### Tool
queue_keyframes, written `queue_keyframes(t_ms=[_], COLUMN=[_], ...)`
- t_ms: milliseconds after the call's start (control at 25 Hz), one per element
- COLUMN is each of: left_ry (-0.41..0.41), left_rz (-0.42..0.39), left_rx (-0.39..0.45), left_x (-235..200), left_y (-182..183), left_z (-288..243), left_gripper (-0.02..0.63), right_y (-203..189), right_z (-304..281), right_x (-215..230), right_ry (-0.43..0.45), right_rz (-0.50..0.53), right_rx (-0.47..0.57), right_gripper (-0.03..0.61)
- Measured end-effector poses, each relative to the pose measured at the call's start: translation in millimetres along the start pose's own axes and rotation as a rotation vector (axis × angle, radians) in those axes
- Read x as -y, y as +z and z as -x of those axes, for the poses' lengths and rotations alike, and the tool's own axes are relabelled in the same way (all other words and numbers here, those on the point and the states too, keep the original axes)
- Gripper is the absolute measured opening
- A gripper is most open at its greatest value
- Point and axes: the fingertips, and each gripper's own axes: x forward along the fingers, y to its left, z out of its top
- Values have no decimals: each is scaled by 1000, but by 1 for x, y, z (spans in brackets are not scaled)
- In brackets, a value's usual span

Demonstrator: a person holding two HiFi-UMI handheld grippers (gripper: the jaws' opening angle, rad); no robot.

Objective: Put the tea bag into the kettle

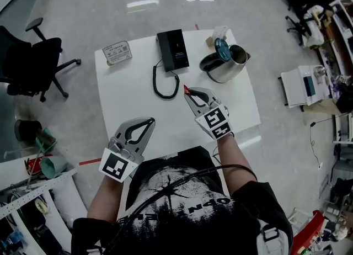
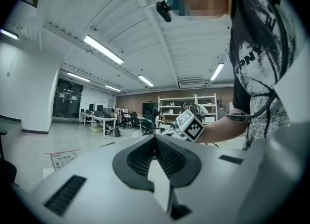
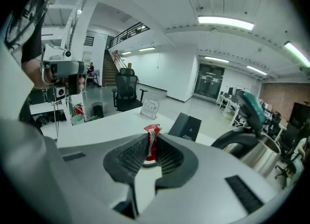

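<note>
The right hand-held gripper (image 1: 187, 90) is clamping the red tea bag (image 3: 152, 138) and holding it above the table (image 1: 127, 99), well short of the kettle (image 1: 223, 65). The pick-up is looking done; carrying and dropping are remaining. The kettle's lid (image 1: 222, 49) is standing open, with the inside not showing. The left hand-held gripper (image 2: 155, 140) is sitting closed and empty

glossy metal kettle (image 1: 223, 65), matt white table (image 1: 132, 105).
</note>
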Motion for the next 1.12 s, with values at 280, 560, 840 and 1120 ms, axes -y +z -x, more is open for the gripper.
queue_keyframes(t_ms=[280,560,840,1120], left_ry=[-71,-57,-14,31], left_rz=[-33,-43,-46,-41], left_rx=[10,31,31,35], left_x=[23,46,63,82], left_y=[12,28,31,30], left_z=[-48,-94,-130,-162], left_gripper=[11,11,11,11], right_y=[4,2,3,1], right_z=[44,81,102,106], right_x=[53,117,170,205], right_ry=[-96,-146,-157,-116], right_rz=[-1,16,40,76], right_rx=[61,93,126,134], right_gripper=[55,55,55,56])
